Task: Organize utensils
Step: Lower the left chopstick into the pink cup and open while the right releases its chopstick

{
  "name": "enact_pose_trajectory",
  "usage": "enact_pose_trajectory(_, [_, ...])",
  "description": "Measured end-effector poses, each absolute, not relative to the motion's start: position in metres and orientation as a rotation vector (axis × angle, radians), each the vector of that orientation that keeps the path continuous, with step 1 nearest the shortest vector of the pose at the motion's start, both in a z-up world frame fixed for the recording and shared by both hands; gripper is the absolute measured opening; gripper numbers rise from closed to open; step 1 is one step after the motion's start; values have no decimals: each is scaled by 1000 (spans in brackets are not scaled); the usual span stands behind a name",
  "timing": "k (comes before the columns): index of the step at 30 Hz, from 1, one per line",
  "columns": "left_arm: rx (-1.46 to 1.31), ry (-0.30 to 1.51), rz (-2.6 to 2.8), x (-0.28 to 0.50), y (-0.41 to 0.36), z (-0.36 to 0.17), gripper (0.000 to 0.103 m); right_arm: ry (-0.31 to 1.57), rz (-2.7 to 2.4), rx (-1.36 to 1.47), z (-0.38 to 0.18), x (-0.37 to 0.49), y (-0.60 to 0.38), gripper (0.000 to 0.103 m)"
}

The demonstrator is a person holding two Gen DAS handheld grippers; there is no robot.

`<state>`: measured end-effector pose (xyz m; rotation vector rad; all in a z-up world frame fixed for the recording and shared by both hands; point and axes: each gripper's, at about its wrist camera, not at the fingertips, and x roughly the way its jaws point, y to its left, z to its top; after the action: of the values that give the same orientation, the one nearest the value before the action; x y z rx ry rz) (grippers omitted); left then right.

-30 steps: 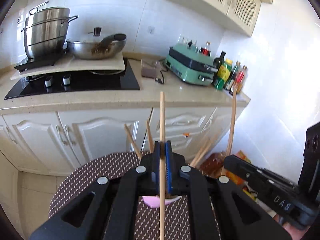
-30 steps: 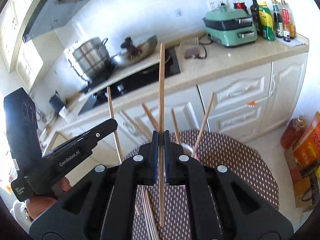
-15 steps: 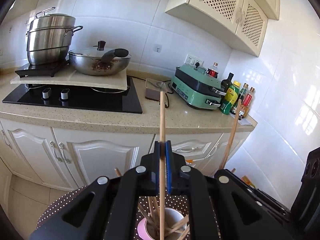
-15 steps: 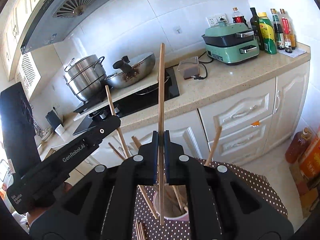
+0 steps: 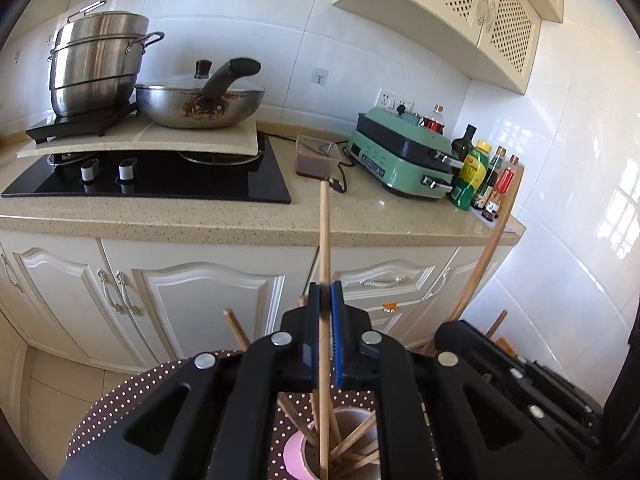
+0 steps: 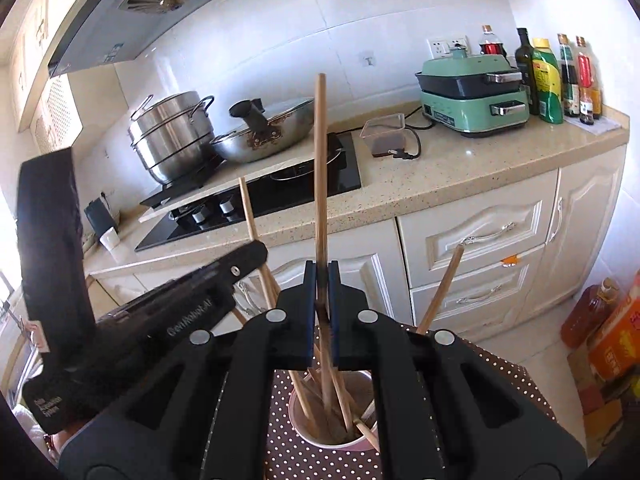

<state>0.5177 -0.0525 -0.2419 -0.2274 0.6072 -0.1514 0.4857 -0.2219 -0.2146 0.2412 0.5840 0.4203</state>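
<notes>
Chopsticks: each hand-held gripper, left [image 5: 325, 300] and right [image 6: 322, 280], pinches one chopstick [image 5: 323, 248] upright, and since a second ago both have dropped so the lower tips now sit inside the pink cup [image 6: 316, 432] at 6 o'clock. Release looks like the next step, to me. Cup stands on a dotted brown mat [image 6: 320, 464]; kitchen bench [image 5: 160, 220] with hob and wok lies at 12 o'clock.

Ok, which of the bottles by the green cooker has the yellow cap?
The fat green bottle with the yellow label, beside the green cooker; the dark bottle and the thin ones are otherwise capped.
</notes>
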Motion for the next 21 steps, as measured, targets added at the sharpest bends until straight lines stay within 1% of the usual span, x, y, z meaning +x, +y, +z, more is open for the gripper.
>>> enact_pose_trajectory(14, [-260, 740, -204, 505, -39, -262, 7, 579, 474, 110, -204, 461, -210, 6])
enact_pose_trajectory(15, [-262, 744, -208, 504, -39, -262, 13, 579, 478, 98, -203, 459, -209, 6])
enact_pose_trajectory(16, [-263, 752, -214, 502, -38, -263, 21, 579, 478, 83, -203, 456, -208, 6])
enact_pose_trajectory(21, [-256, 765, -225, 492, -35, -262, 23, 585, 473, 59, -205, 446, -206, 6])
